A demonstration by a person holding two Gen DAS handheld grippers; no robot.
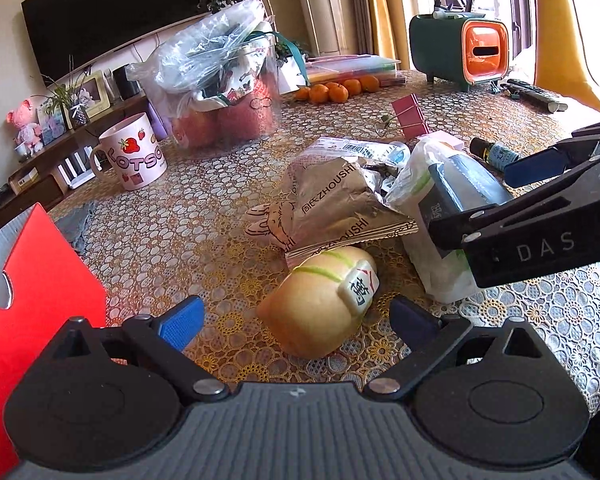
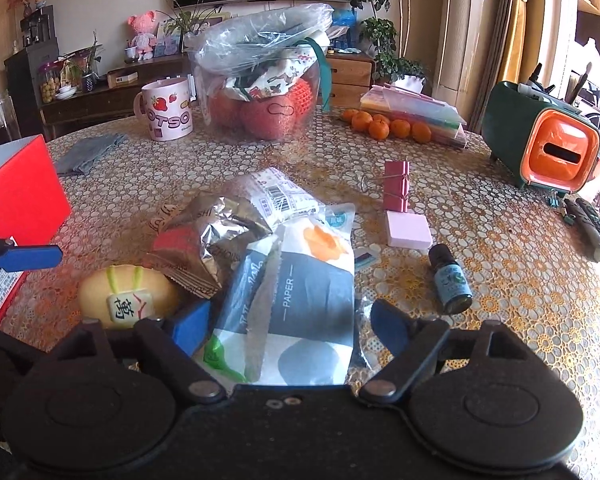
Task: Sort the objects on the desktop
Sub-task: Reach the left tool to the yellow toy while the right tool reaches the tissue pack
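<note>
- At the bottom centre of the left wrist view, the left gripper (image 1: 296, 322) stands wide open, its blue pads (image 1: 182, 322) on either side of a yellow squishy toy (image 1: 320, 300) with green stripes and a mahjong-tile face; the pads do not touch it and nothing is held.
- Low in the middle of the right wrist view, the right gripper (image 2: 288, 326) is also well open, straddling the near end of a tissue pack (image 2: 296, 300) printed "PAPER"; the pads stand apart from it and grip nothing.
- Just above the toy in the left view lies a crumpled foil snack bag (image 1: 340, 200), leaning against the tissue pack to its right.
- In the right view the toy sits at lower left, touching the foil bag.
- Right of the tissue pack in that view stands a small dark bottle (image 2: 450, 280), with a pink block (image 2: 408, 230) and a pink clip bundle (image 2: 396, 186) beyond it.
- At the left edge, a red box (image 2: 20, 192).
- Toward the upper middle, a clear container (image 2: 260, 80) stuffed with plastic bags and red items, a pink mug (image 2: 168, 110) to its left, and tangerines (image 2: 384, 124) to its right.
- At the upper right, a green and orange desk organiser (image 2: 540, 140), with remote controls (image 2: 592, 228) below it.
- Everything rests on a table (image 2: 520, 280) covered in patterned lace.
</note>
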